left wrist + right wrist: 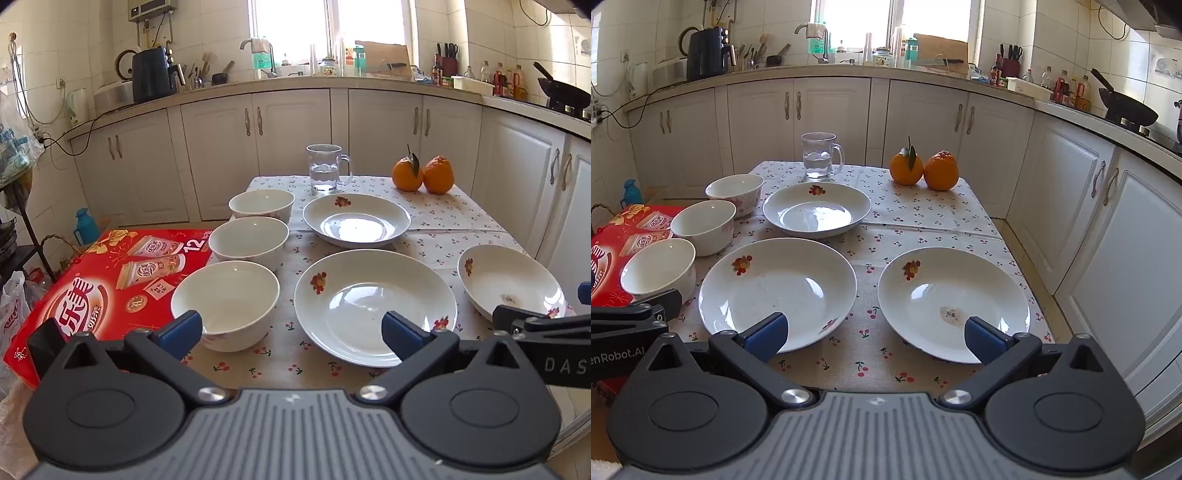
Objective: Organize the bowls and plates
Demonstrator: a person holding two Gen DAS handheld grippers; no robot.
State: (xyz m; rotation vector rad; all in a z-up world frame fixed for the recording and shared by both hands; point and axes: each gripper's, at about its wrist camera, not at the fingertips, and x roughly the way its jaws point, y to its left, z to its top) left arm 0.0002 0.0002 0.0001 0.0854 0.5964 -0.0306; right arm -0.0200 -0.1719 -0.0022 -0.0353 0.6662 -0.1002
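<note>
Three white ceramic bowls line the cherry-print tablecloth's left side beside three white floral plates. The left gripper and right gripper hover wide open, holding nothing.

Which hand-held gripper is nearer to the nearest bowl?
Left. The left hand-held gripper sits just before the nearest bowl, open. The right hand-held gripper is further right, open, before two plates.
</note>
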